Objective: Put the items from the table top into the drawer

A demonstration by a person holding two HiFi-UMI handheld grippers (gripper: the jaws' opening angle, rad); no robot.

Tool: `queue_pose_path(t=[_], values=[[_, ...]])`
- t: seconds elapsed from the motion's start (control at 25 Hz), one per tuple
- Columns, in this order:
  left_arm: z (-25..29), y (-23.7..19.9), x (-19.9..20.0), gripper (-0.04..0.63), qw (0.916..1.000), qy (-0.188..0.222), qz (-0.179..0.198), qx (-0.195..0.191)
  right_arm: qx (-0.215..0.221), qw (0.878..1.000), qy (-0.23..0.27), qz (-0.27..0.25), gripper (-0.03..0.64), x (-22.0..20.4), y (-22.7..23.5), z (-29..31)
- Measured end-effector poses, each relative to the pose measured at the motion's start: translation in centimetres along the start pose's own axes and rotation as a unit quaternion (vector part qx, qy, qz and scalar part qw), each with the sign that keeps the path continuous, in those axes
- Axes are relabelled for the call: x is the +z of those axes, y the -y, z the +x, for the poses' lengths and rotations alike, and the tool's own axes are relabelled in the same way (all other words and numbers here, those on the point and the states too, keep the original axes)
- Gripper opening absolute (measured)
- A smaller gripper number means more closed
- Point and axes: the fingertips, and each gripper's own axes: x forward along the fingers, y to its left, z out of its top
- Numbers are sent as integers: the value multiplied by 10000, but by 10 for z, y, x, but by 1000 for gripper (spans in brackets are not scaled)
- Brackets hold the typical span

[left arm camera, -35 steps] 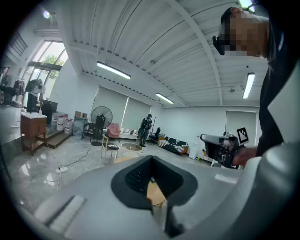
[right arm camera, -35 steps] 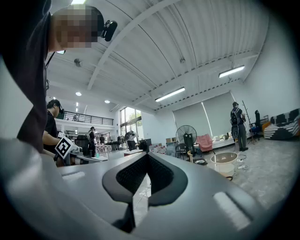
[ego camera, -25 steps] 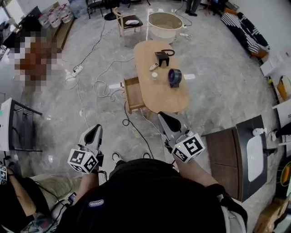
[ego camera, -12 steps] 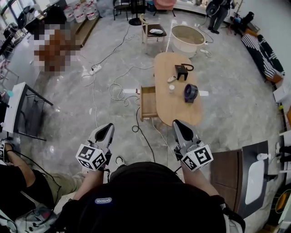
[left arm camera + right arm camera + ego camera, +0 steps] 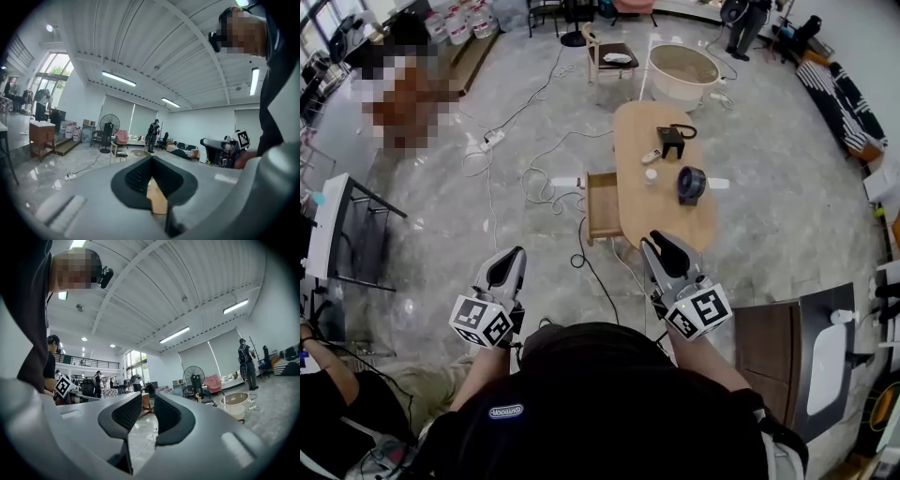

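Nothing was stowed yet.
Left gripper (image 5: 514,255) had its tips pressed together and right gripper (image 5: 652,242) stood slightly spread (both empty). Beyond them the open drawer (image 5: 602,208) looked bare, while the black box (image 5: 671,141) and round dark item (image 5: 690,184) sat on the table (image 5: 666,223).

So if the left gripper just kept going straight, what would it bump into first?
Probably the wooden table. The left gripper has its jaws shut, and its own view shows a tan top behind their tips. Nothing nearer shows, but it's far off, so it might pass over it.

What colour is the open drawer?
The drawer is light wood-brown; head view shows it best.
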Motion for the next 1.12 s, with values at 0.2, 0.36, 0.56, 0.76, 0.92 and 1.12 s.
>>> queue_pose_path(t=[0.2, 0.36, 0.56, 0.76, 0.92, 1.12], values=[[9, -17, 2, 9, 10000, -75, 27, 58, 19, 9999, -112, 100, 110, -11, 9, 21], [18, -53, -2, 10, 9999, -142, -39, 28, -9, 9997, -209, 118, 117, -22, 7, 58], [41, -119, 8, 28, 9998, 12, -187, -107, -105, 9996, -271, 48, 132, -29, 4, 130], [42, -211, 28, 74, 9998, 132, -74, -98, -107, 9994, -283, -187, 179, -33, -23, 218], [35, -281, 40, 124, 9999, 166, -2, 35, -82, 9995, -246, -207, 201, -40, -38, 288], [27, -349, 46, 151, 9997, 148, 112, 168, -18, 9993, -292, -228, 230, -53, -60, 355]])
